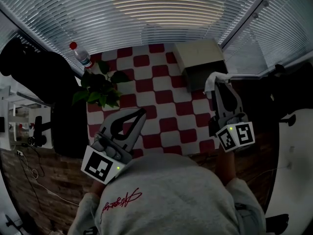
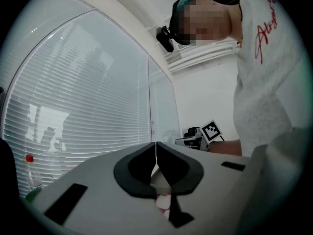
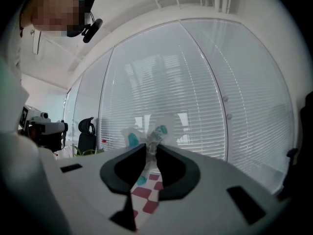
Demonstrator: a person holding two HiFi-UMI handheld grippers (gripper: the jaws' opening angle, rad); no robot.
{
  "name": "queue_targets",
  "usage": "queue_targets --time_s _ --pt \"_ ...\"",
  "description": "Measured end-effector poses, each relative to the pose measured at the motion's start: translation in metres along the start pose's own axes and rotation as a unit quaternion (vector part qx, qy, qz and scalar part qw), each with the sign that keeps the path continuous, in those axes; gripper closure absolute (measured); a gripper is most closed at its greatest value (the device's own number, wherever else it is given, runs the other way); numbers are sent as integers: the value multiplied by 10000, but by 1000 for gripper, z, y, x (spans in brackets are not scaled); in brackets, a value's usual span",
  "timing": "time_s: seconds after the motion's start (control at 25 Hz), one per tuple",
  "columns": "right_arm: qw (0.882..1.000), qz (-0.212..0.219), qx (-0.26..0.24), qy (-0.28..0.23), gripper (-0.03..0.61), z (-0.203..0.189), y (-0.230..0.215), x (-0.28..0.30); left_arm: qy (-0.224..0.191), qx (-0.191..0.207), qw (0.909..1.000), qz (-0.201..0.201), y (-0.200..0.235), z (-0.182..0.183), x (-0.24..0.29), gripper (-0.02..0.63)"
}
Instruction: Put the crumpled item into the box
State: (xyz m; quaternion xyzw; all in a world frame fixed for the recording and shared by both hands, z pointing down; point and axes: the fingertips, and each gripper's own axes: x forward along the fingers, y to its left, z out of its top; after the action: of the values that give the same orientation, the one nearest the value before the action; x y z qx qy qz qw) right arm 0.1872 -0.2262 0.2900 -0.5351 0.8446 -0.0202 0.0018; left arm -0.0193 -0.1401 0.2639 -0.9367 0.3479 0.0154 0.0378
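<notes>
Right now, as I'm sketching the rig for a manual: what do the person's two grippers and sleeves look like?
The left gripper and right gripper match: light grey tapered bodies, black jaw linings, a white cube of black square markers and a small green light. The person wears a grey sweatshirt with long sleeves and red script on it.

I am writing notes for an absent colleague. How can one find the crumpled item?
Find the red checked table; a beige box stands at its far right corner. By the box's near right corner, the right gripper pinches the crumpled item in its jaws: a white wad with teal patches, the only wrinkled thing.
</notes>
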Motion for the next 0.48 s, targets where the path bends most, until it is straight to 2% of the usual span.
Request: queue_targets --time_s 0.48 --pt "9963 -299 -678 428 502 -33 -16 14 8 5 9999 149 9 -1 -2 595"
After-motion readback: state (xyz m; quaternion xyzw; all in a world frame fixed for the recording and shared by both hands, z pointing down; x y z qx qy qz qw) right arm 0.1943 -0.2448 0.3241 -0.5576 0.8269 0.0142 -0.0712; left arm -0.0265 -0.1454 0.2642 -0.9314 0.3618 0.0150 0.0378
